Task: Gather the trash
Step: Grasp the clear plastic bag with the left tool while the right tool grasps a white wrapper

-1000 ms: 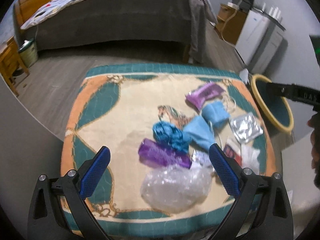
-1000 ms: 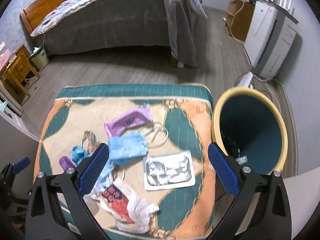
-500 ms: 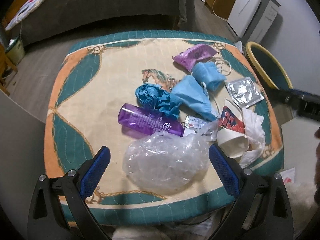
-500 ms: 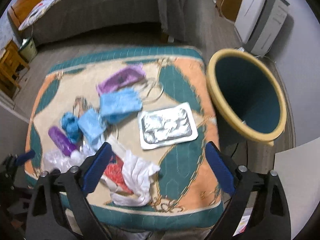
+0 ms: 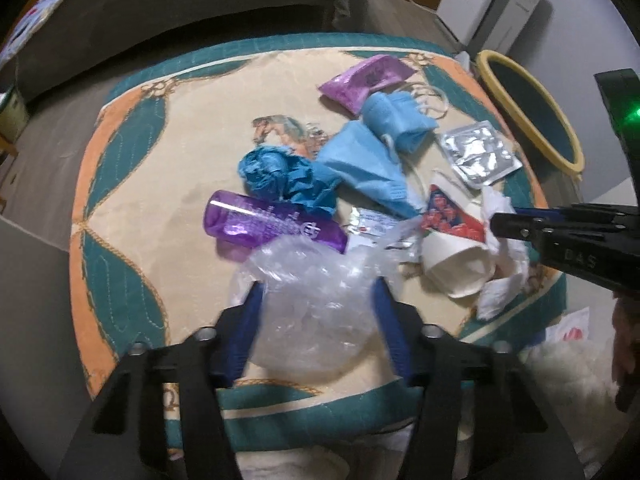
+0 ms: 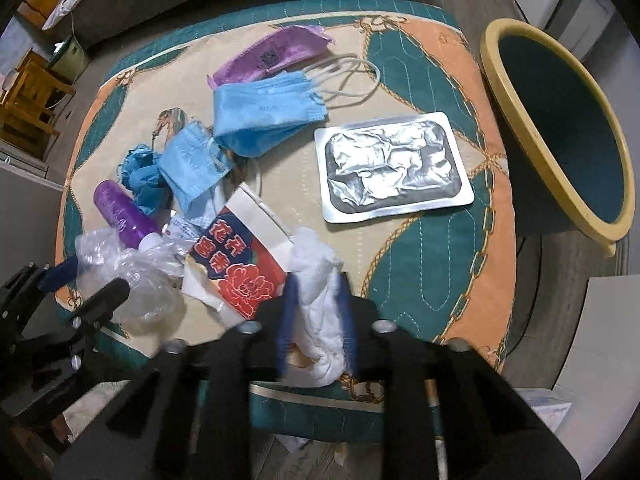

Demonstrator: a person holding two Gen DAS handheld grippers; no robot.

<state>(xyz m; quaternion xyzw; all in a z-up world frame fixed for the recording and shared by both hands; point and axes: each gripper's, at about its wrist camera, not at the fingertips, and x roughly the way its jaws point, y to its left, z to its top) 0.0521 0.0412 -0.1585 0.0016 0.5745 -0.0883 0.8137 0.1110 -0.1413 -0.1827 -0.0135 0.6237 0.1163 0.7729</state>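
blue pads on the left hand-held gripper (image 5: 316, 320) sit on both sides of the crinkly clear plastic bag (image 5: 316, 300). its jaws are closing, and the pads look like they are just touching the bag, not squeezing it much yet. the right hand-held gripper (image 6: 316, 316) has the white tissue (image 6: 320, 312) between its pads. its jaws are closing too, and they already pinch the tissue.

all the trash lies in a heap on the worktop (image 6: 420, 260), which has a green, orange and cream cloth on it. near the bag lies a purple bottle (image 5: 264, 226). next to that are a scrunched blue glove (image 5: 276, 178), two blue face masks (image 6: 264, 114), a purple wrapper (image 6: 272, 56), a silver foil pack (image 6: 394, 166) and a paper cup (image 6: 236, 264) with red flowers. the cup touches the tissue.

the yellow bin (image 6: 560, 128) stands just beside the worktop, on the right side. it looks almost empty, so the job seems to be near the start.

i think the step now is grabbing the first two bits, one in each hand. next, both hands need to squeeze tight, lift up, and carry the bits over the bin. the bag is slippery and puffy, so it could slide out. the tissue is soft and may drag the cup along.
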